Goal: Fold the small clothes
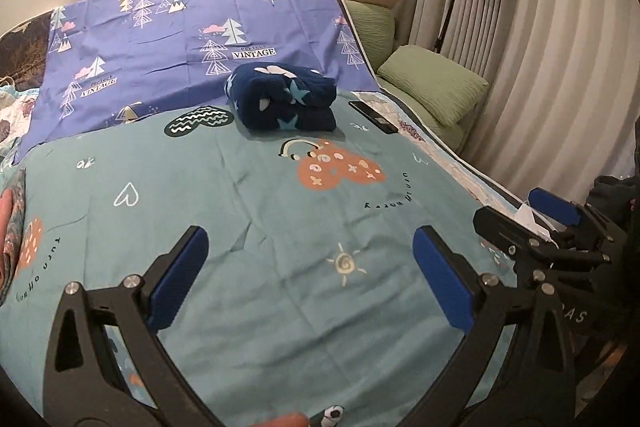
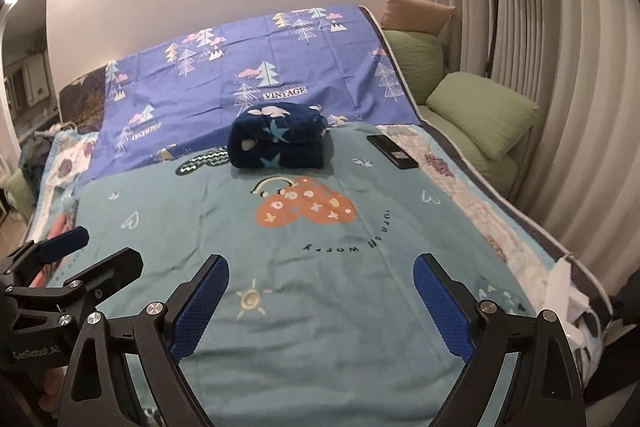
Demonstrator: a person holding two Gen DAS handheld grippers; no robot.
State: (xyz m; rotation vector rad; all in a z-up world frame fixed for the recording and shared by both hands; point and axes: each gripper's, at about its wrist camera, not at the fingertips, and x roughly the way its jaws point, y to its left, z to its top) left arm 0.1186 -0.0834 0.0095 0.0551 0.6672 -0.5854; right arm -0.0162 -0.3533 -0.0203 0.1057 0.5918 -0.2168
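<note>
While both grippers hover empty, the navy fleece garment (image 1: 282, 95) sits bundled far up the bed (image 1: 256, 211), beside a phone (image 1: 373, 116).
Left gripper (image 1: 308, 277) and right gripper (image 2: 320, 307) fingers spread wide; the fleece looks soft, light and limp: pinch an outer edge.

Folded navy garment (image 2: 280, 139), teal sheet (image 2: 320, 307), parted tongs (image 2: 320, 303)

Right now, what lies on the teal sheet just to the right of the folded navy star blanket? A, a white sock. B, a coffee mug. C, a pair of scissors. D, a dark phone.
D: a flat dark phone lies beside the folded navy star blanket on the teal sheet.
</note>
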